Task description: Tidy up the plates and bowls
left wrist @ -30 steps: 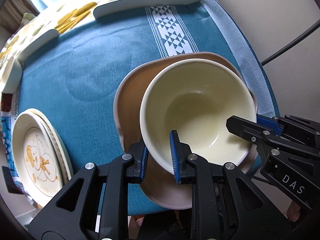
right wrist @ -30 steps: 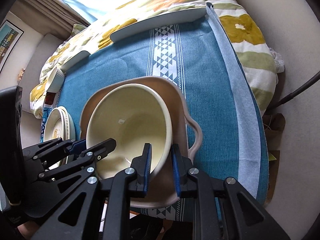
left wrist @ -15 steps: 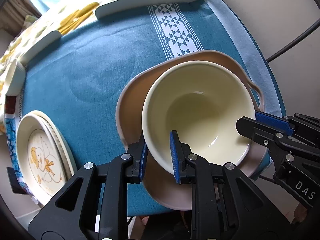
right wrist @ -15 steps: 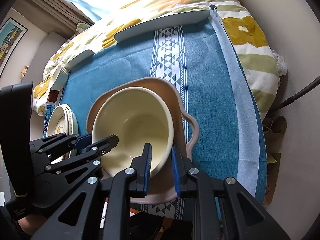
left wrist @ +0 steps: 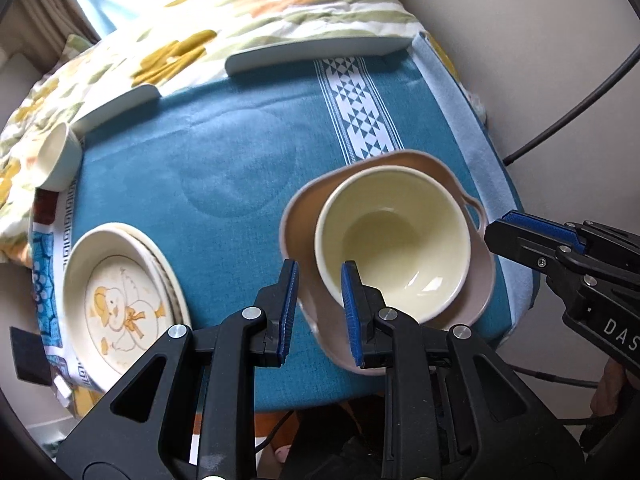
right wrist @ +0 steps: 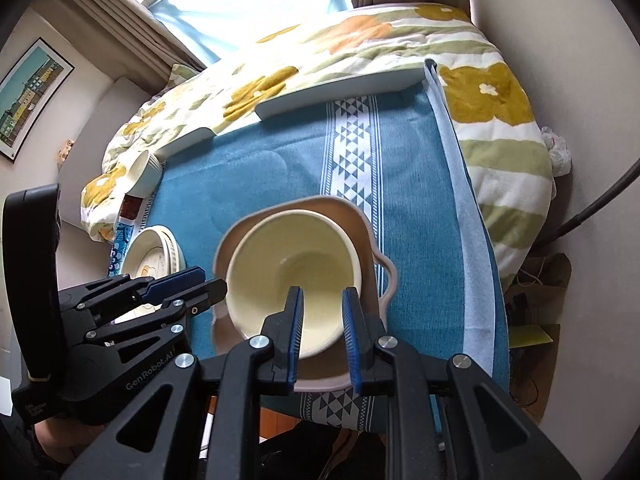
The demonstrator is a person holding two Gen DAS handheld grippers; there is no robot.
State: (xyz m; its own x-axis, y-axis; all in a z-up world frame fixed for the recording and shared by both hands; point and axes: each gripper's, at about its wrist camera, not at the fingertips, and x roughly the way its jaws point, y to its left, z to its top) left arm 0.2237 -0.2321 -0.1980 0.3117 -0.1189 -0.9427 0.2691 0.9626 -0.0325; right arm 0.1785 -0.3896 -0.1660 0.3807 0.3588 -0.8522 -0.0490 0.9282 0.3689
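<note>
A pale yellow bowl (left wrist: pixel 394 252) sits inside a pink handled dish (left wrist: pixel 478 276) on the blue tablecloth; both also show in the right wrist view, bowl (right wrist: pixel 292 276) and dish (right wrist: pixel 368 236). My left gripper (left wrist: pixel 318 296) is open above the bowl's near left rim, holding nothing. My right gripper (right wrist: pixel 322 320) is open above the bowl's near right rim, holding nothing. Stacked duck-print plates (left wrist: pixel 116 300) lie at the left, also in the right wrist view (right wrist: pixel 154 250).
A small white cup (left wrist: pixel 56 156) stands at the cloth's far left corner. Two white trays (left wrist: pixel 320 54) lie along the far edge by a flowered quilt (right wrist: pixel 496 96). The table edge (left wrist: pixel 516 216) runs close behind the pink dish.
Both grippers opened, released the yellow bowl's rim and pulled back and up. The bowl now rests in the pink dish.
</note>
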